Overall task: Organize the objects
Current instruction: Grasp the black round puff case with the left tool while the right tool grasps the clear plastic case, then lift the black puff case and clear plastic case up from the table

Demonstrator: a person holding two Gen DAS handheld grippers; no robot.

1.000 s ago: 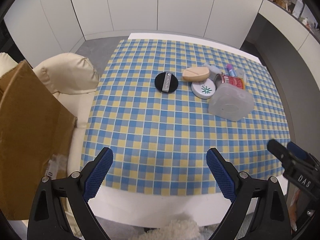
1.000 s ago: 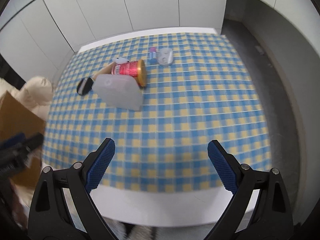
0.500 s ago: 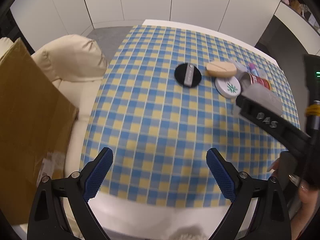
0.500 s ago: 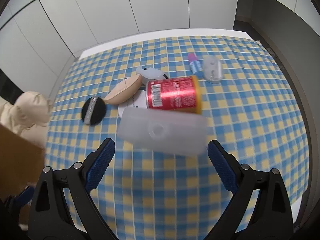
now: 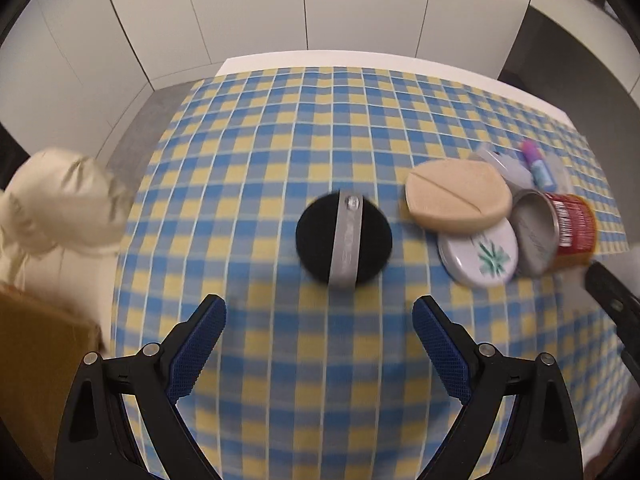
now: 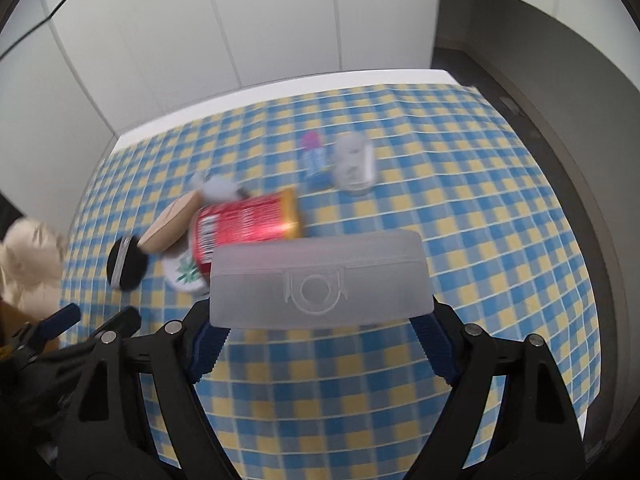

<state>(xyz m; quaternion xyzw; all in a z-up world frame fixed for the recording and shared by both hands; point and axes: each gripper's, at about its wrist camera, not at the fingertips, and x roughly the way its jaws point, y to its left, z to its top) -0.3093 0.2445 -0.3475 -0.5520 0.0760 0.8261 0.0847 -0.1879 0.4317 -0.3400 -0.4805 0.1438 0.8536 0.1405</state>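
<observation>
A black round puff (image 5: 344,236) with a grey band lies on the checked tablecloth (image 5: 280,360), just ahead of my left gripper (image 5: 319,304), which is open and empty. Right of the puff sit a beige sponge (image 5: 456,196), a white compact with a green leaf (image 5: 480,256) and a red can (image 5: 568,228) on its side. In the right wrist view a frosted plastic box (image 6: 320,280) stands between the fingers of my right gripper (image 6: 320,314), whose jaws are closing; its ends hide the fingertips, and no pressing shows. The red can (image 6: 248,224) lies just behind the box.
A purple-capped blue tube (image 6: 314,156) and a clear oval case (image 6: 354,164) lie further back. A cream cushion (image 5: 60,200) and a cardboard box (image 5: 36,360) stand off the table's left side. White cabinet doors run along the far side.
My left gripper has moved forward and down, close to the black puff. The right gripper has come down over the frosted box, which now sits between its narrowing jaws.
</observation>
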